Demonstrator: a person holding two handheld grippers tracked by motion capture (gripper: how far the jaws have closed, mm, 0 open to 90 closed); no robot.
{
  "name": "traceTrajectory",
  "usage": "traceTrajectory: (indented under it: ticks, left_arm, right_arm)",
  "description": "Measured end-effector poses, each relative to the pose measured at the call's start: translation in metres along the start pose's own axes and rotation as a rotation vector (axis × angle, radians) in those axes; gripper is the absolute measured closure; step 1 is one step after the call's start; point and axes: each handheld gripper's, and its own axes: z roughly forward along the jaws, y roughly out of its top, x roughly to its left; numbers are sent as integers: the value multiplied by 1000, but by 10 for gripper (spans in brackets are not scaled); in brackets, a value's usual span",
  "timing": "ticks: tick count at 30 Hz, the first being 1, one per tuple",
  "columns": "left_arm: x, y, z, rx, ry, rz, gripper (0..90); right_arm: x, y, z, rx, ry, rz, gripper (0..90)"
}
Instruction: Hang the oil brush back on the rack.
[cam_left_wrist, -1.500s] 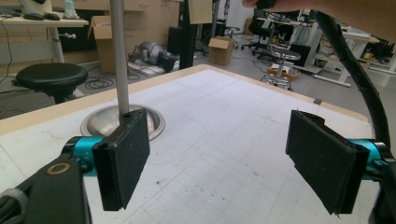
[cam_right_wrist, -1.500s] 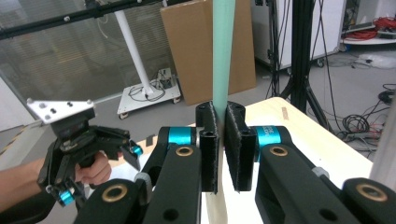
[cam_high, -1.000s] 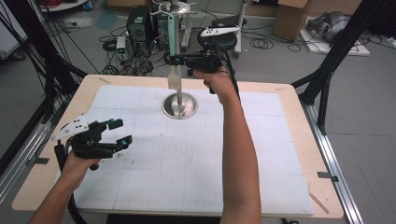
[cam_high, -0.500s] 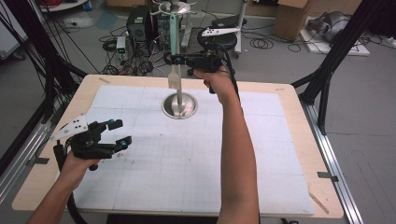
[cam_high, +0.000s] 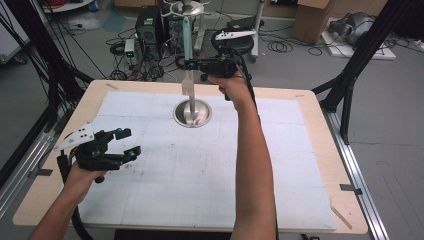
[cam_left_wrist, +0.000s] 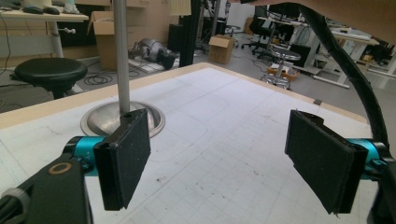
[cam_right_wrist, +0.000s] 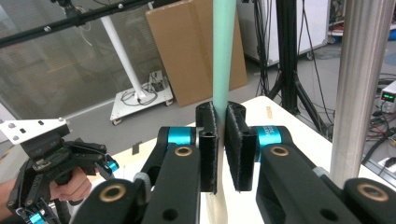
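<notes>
Mint-green spatula handle, no readable writing

Glossy metal stand, matt green spatula

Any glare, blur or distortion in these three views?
High view: soft and low-res, even light, mild sheen on the metal stand base. Left gripper view: wide-angle bending at the edges, pads sharp. Right gripper view: pads sharp, steel pole glossy, turquoise handle slightly soft.

The mat lies open between the left gripper and the stand's round base. At the far middle, the upright pole and hanging green utensil block passage.
</notes>
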Motion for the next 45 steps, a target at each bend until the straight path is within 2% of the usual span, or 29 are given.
traceTrajectory:
  ticks: [3,5,7,8,9,10,11,13,14,15,17,19,20,21,22,24,26,27,28,31,32,33,37,39,45]
  left_arm:
    - [-1,0,0,-7,-6,-12,226]
    - [-1,0,0,-11,-3,-14,224]
    - [-1,0,0,-11,4,-15,219]
    - [-2,0,0,-12,9,-16,219]
    - [-2,0,0,-12,9,-21,221]
    - [-2,0,0,-10,5,-22,252]
    - [-3,-1,0,-11,3,-26,252]
    - [-4,-4,1,-8,8,-31,251]
    - [-5,-6,1,-4,6,-35,246]
    - [-6,-6,1,4,6,-32,246]
    - [-8,-7,2,4,4,-26,239]
    - [-10,-7,2,-1,1,-26,236]
    - [-12,-9,1,-8,-3,-31,232]
    - [-12,-9,1,-8,-3,-31,232]
    - [-13,-12,1,-9,-4,-40,232]
    - [-14,-18,0,-4,6,-44,231]
    - [-15,-26,0,-2,12,-49,231]
    - [-15,-26,0,-2,12,-49,231]
    - [-16,-28,0,-2,14,-54,231]
    - [-17,-34,0,-5,24,-55,229]
    - [-18,-35,1,-8,30,-48,229]
    - [-18,-35,1,-8,30,-48,229]
    - [-18,-37,0,-21,42,-47,227]
    - [-20,-41,1,-22,46,-52,227]
    - [-24,-46,-1,-21,48,-55,227]
  right_arm:
    - [4,0,-2,8,-37,6,631]
    - [8,-1,-4,15,-79,-2,556]
    - [14,-5,-6,40,-172,-31,406]
    - [14,-5,-6,40,-172,-31,406]
    - [17,-8,-8,48,-196,-39,387]
    - [24,-16,-13,44,-224,-67,342]
    - [24,-16,-13,44,-224,-67,342]
    - [29,-25,-19,49,-254,-71,286]
    - [36,-37,-28,53,-289,-81,238]
    - [36,-37,-28,53,-289,-81,238]
    - [43,-50,-38,35,-320,-87,184]
    - [51,-61,-47,30,-346,-89,184]
    - [61,-76,-59,24,-373,-96,184]
    - [66,-84,-66,14,-377,-99,184]
    - [66,-84,-66,14,-377,-99,184]
    - [75,-101,-80,-3,-392,-112,184]
    - [89,-126,-100,-22,-422,-125,184]
    - [89,-126,-100,-22,-422,-125,184]
    - [94,-135,-106,-27,-432,-126,183]
    - [106,-162,-124,-51,-459,-123,177]
    - [113,-180,-133,-43,-482,-116,174]
    - [113,-180,-133,-43,-482,-116,174]
    - [124,-215,-150,-2,-532,-108,173]
    - [129,-232,-161,-15,-557,-88,172]
    - [137,-251,-177,-28,-590,-58,168]
